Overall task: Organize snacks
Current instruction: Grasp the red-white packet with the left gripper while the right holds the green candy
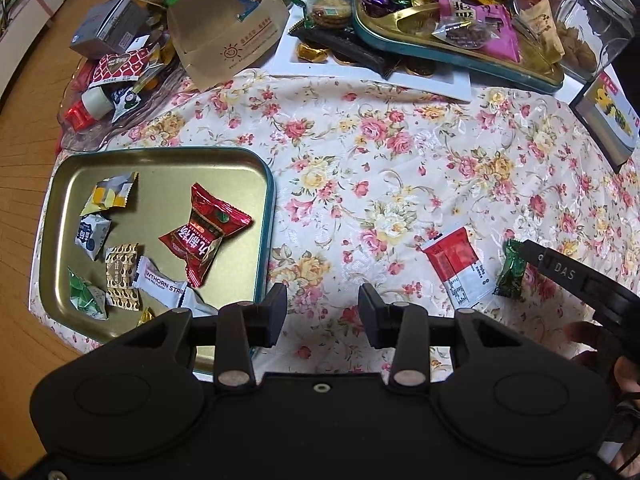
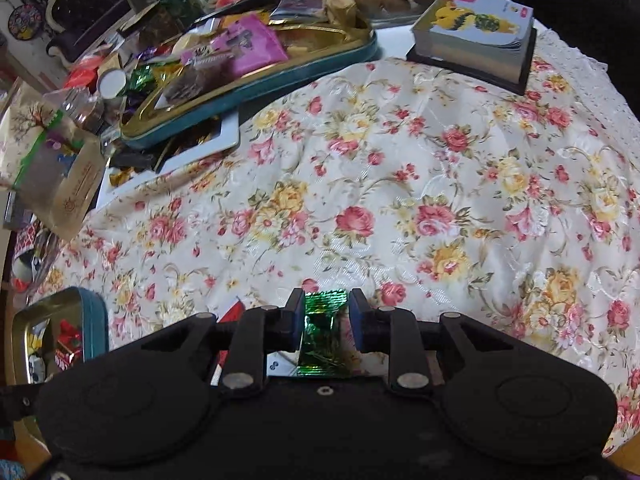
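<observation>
Green foil-wrapped candy (image 2: 322, 330) pinched between the pads of the right gripper (image 2: 323, 322), held just above the floral tablecloth (image 2: 400, 184); wrapper shiny, crinkled, emerald with darker folds, twisted ends fanning out beyond the fingers. From the left wrist view, same candy (image 1: 510, 274) seen at the tip of the right gripper (image 1: 520, 258), just beside a red-and-white sachet (image 1: 460, 270) lying flat on the cloth. Left gripper (image 1: 322, 312) partly spread, nothing between its fingers, hanging over the cloth beside the gold tray with teal rim (image 1: 266, 216). Inside that tray: a large red wrapped sweet (image 1: 204, 236), a yellow-and-white packet (image 1: 110, 196), a blue-and-white packet (image 1: 92, 238), a gold patterned packet (image 1: 122, 276), a green foil piece (image 1: 86, 296) and a white bar (image 1: 162, 286) with partly readable lettering. Farther back, a second teal-rimmed tray (image 1: 460, 64) heaped with mixed snacks, resting on a white board (image 1: 420, 80).
</observation>
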The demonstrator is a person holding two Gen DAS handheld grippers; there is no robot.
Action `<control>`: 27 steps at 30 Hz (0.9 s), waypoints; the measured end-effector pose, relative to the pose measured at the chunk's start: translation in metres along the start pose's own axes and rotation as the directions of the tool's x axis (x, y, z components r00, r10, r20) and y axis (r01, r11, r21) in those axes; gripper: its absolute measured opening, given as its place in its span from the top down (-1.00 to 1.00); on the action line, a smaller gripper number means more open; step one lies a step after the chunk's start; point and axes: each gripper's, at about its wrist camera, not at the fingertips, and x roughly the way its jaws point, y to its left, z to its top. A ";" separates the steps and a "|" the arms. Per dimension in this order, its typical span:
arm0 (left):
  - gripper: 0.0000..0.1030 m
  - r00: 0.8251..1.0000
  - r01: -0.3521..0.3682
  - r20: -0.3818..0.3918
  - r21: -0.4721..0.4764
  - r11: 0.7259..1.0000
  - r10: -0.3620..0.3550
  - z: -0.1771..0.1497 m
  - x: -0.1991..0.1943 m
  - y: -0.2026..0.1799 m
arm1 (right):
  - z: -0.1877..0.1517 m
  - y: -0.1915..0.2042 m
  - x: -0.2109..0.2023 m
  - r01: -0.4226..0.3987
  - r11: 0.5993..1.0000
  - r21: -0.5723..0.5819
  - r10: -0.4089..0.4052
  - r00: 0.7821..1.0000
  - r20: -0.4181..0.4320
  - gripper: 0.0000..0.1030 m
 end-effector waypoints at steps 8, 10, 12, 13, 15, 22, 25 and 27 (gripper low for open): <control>0.04 1.000 0.002 -0.004 -0.007 1.000 -0.002 0.000 0.001 0.003 | -0.006 0.011 0.018 0.024 0.999 -0.035 -0.025 0.999 -0.029 0.46; 0.04 1.000 0.005 -0.006 -0.008 1.000 -0.005 0.000 0.001 0.003 | -0.007 0.014 0.021 0.021 0.999 -0.047 -0.023 0.999 -0.034 0.46; 0.04 1.000 0.005 -0.009 -0.007 1.000 -0.005 0.000 0.002 0.003 | -0.009 0.017 0.023 0.021 0.998 -0.060 -0.022 0.999 -0.029 0.44; 0.04 1.000 0.004 -0.009 -0.006 1.000 -0.004 -0.001 0.002 0.003 | -0.009 0.019 0.023 0.027 0.997 -0.071 -0.029 0.999 -0.027 0.44; 0.04 1.000 0.004 -0.009 -0.006 1.000 -0.004 -0.001 0.002 0.003 | -0.011 0.023 0.024 0.046 0.994 -0.098 -0.048 0.999 -0.018 0.45; 0.04 1.000 0.009 -0.012 -0.006 1.000 -0.009 -0.001 0.002 0.004 | -0.013 0.023 0.025 0.039 0.995 -0.091 -0.039 0.999 -0.006 0.46; 0.04 1.000 0.002 -0.014 -0.007 1.000 -0.002 0.000 0.004 0.001 | -0.013 0.022 0.024 0.034 0.994 -0.102 -0.035 0.999 -0.011 0.46; 0.04 1.000 0.009 -0.019 -0.010 1.000 -0.009 0.002 0.006 0.000 | -0.014 0.022 0.024 0.035 0.994 -0.100 -0.036 0.999 -0.014 0.53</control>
